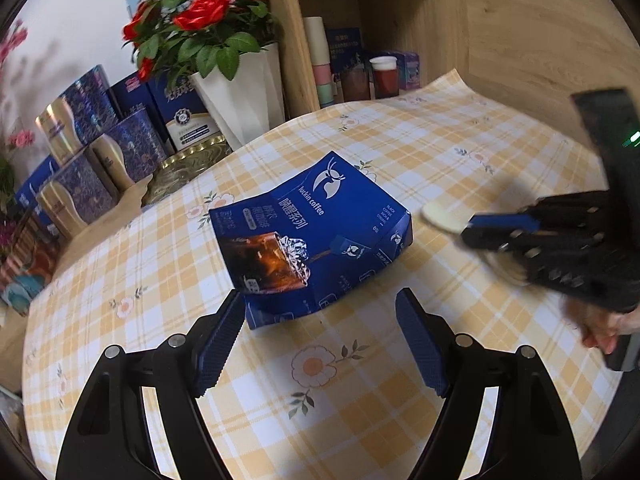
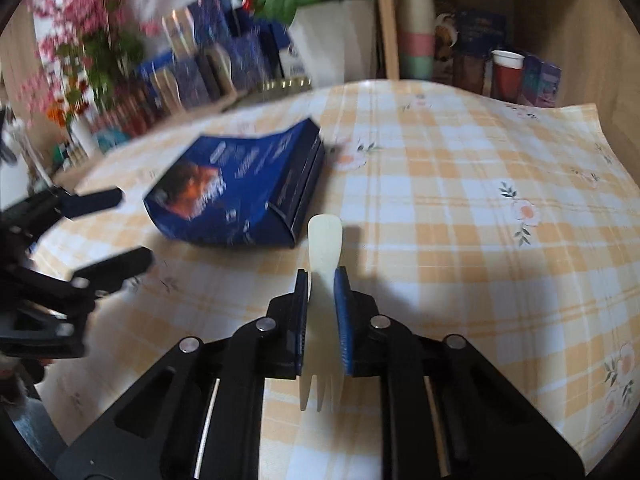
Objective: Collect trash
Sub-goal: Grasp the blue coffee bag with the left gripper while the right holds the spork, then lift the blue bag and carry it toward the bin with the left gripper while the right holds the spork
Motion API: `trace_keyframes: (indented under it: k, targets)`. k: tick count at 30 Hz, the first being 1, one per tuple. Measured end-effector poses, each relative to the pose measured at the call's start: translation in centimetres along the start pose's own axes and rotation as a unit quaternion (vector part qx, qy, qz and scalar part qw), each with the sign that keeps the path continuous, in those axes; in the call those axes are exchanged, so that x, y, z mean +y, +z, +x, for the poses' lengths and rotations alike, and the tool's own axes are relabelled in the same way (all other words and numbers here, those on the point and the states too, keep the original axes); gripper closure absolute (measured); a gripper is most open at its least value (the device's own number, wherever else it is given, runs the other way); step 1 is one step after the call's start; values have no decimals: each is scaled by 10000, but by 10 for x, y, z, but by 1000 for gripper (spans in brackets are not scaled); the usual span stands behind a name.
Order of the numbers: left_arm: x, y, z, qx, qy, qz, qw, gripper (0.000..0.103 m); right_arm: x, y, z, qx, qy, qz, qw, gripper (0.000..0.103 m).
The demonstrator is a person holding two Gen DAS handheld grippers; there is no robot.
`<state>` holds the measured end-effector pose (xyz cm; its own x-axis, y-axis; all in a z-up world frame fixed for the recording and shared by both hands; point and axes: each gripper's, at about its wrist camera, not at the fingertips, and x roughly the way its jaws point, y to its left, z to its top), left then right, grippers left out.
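Observation:
A crushed blue coffee box [image 1: 312, 236] lies on the yellow checked tablecloth [image 1: 320, 400]. My left gripper [image 1: 320, 308] is open, its fingertips on either side of the box's near corner, a little short of it. In the right wrist view my right gripper [image 2: 322, 280] is shut on a pale plastic fork [image 2: 325, 248], handle pointing forward, tines back toward the camera. The box [image 2: 236, 192] lies ahead and left of it. The left gripper [image 2: 104, 220] shows open at the left edge. The right gripper [image 1: 500, 224] with the fork [image 1: 442, 214] shows at the right of the left wrist view.
A white pot of red roses [image 1: 240, 92], blue and gold tins [image 1: 92, 132] and boxes line the table's far left edge. A wooden shelf [image 1: 372, 40] behind holds stacked cups [image 1: 320, 60] and jars. A gold tray [image 1: 188, 168] sits by the pot.

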<state>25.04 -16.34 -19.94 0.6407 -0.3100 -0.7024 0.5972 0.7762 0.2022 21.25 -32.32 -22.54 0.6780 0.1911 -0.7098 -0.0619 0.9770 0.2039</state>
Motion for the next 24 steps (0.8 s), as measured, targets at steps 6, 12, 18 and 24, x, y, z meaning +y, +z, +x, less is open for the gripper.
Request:
trace_keyframes:
  k: [6,12,18,24]
  targets:
    - [-8,10,25,240,212,648,9974,27,-17,1,-8,-244,163,442,9986,86]
    - [-24,13,49,559,453,1661,9835,27,-24,1,-8,-286,311,629,9971,86]
    - [-41,16,63,621,643,2515,9637,35,-23,1,-8,-290,354,608,9971,86]
    - [-53,20,70,542,530,3151,9460,53,-25,1,-8,-296,410,664,9965,86]
